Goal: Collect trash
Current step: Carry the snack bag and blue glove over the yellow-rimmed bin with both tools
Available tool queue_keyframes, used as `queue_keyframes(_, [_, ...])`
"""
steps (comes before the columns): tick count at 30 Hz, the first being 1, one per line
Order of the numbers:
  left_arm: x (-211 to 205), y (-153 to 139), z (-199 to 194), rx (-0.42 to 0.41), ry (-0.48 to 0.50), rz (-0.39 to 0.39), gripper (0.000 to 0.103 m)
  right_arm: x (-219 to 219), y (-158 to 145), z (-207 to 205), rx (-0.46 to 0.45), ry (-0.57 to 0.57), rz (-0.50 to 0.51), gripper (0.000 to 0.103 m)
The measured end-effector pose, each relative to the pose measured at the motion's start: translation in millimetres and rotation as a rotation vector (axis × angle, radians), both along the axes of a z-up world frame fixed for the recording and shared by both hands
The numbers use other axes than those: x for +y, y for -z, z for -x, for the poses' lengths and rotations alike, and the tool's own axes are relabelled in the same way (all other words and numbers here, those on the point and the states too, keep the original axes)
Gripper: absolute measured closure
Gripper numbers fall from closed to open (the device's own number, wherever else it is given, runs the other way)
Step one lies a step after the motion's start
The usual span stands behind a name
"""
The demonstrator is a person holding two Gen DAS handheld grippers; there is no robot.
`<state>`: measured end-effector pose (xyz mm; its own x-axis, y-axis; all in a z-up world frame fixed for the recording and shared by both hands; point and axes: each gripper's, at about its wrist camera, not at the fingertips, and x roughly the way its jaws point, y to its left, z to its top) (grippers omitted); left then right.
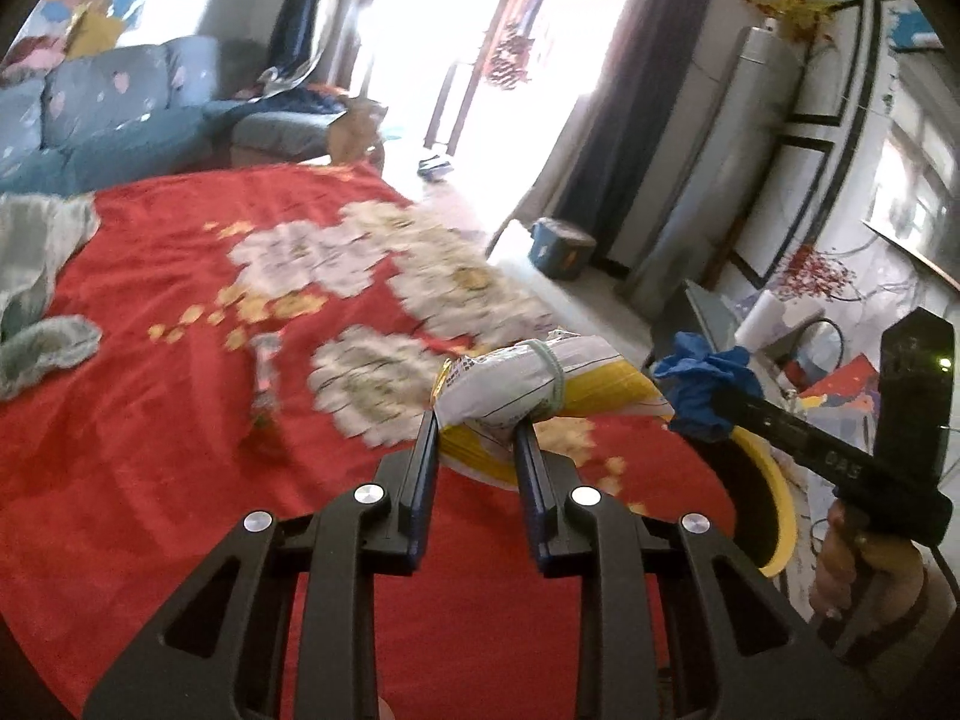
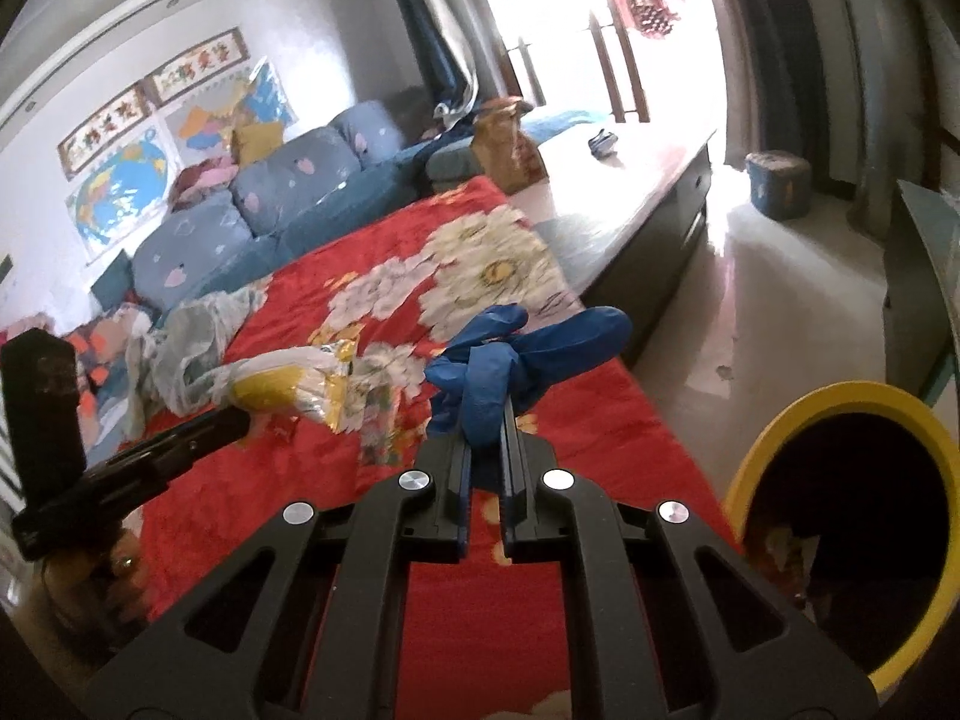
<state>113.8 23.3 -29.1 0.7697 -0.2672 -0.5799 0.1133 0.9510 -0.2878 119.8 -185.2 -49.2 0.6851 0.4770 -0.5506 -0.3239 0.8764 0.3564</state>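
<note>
My left gripper [image 1: 477, 420] is shut on a yellow and white snack bag [image 1: 528, 384] tied with a pale band, held above the red flowered blanket [image 1: 150, 420]. My right gripper [image 2: 485, 414] is shut on a crumpled blue glove [image 2: 516, 348]. In the left wrist view the right gripper [image 1: 714, 399] and its glove [image 1: 702, 384] appear at the right, above the yellow-rimmed bin [image 1: 774, 498]. The right wrist view shows the left gripper [image 2: 240, 417] with the bag [image 2: 288, 387] at the left. A small candy wrapper [image 1: 264, 378] lies on the blanket.
The yellow-rimmed bin [image 2: 840, 516] stands beside the blanket at the lower right, with scraps inside. A pale plastic bag [image 2: 192, 336] and cloth [image 1: 36, 276] lie on the blanket's far side. A blue sofa [image 2: 270, 204] lies beyond, and a low table [image 2: 630, 180] extends toward the window.
</note>
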Motion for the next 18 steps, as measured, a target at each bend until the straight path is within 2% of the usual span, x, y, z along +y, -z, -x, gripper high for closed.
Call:
queue_keyframes(8, [-45,-17,-2,-0.033,0.091,-0.024,0.079,-43,-4,3,-0.015,0.101,-0.01,0.099])
queue_keyframes(18, [-93,-23,-7,-0.055,0.183,-0.057,0.079,-87,2,9,-0.005,0.206,-0.024,0.099])
